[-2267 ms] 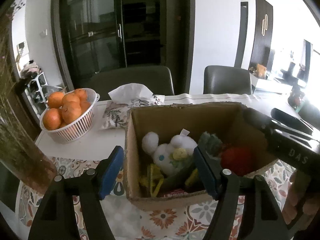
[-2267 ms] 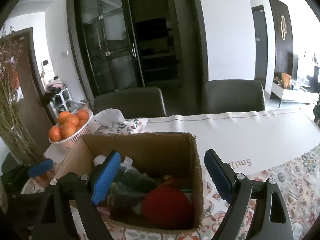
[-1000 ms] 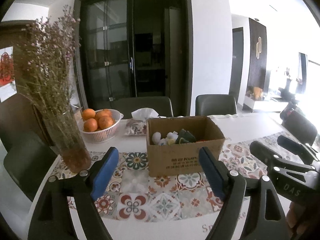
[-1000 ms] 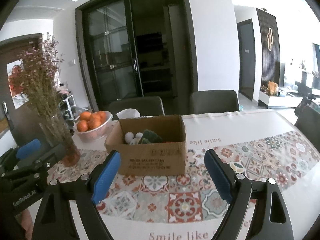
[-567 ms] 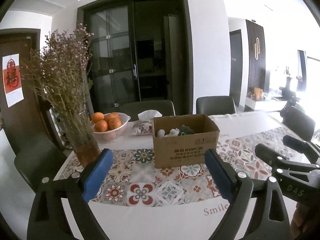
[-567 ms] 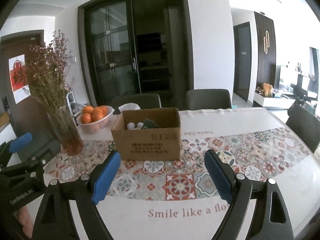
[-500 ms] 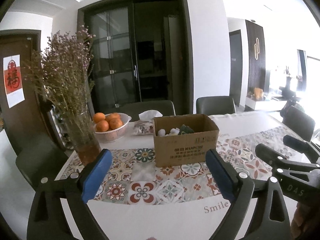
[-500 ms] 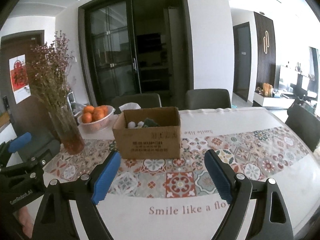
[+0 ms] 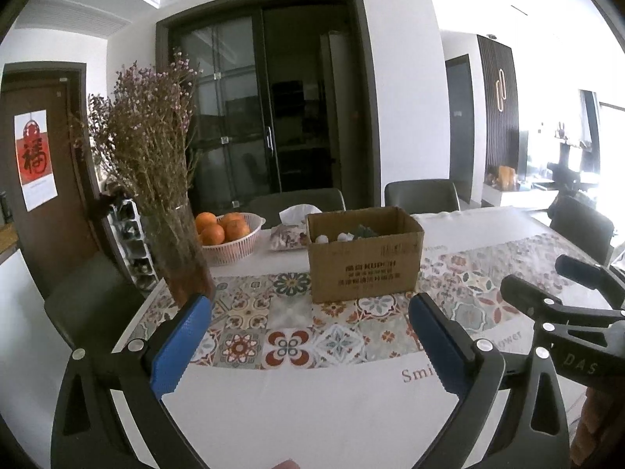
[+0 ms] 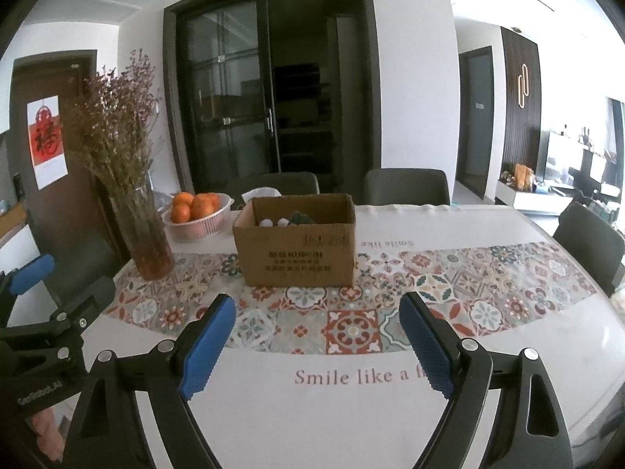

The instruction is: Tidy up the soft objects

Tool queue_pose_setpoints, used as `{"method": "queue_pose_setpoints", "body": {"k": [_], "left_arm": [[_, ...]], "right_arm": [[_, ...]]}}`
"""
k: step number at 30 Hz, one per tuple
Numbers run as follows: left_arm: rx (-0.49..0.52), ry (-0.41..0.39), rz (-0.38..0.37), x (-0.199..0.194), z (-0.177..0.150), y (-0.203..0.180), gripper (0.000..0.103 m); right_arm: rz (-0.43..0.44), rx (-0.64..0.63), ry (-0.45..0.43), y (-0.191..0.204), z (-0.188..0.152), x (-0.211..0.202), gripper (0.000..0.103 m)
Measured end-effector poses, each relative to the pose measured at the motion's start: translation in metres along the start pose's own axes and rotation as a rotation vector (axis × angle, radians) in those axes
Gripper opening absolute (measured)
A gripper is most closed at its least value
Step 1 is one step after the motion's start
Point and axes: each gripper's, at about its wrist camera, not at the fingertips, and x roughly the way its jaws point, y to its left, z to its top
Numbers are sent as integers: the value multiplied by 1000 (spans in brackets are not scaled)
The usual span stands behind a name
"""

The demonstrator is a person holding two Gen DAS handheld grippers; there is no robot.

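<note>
left gripper (image 9: 308,336): jaws just opening, nothing between | box (image 9: 365,254): mid-table (image 9: 312,410), toys inside | vase (image 9: 183,258), oranges (image 9: 220,226): left edge | right gripper (image 9: 562,285): right

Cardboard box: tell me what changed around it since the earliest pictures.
Both grippers, left gripper and right gripper, pulled back from the cardboard box, empty. The left's jaws have just been opening, nothing between them. Box, toys inside, orange basket and vase stayed put.
</note>
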Motion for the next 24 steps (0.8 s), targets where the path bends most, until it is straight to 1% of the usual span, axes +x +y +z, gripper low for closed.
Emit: {"method": "queue_pose_setpoints", "body": {"k": [11, 24], "left_arm": [[-5, 15, 13, -10, -13, 1, 103], [-6, 15, 9, -14, -13, 0, 103]], "right_arm": [[21, -6, 8, 2, -13, -7, 87], [22, -3, 3, 0, -12, -9, 87]]}}
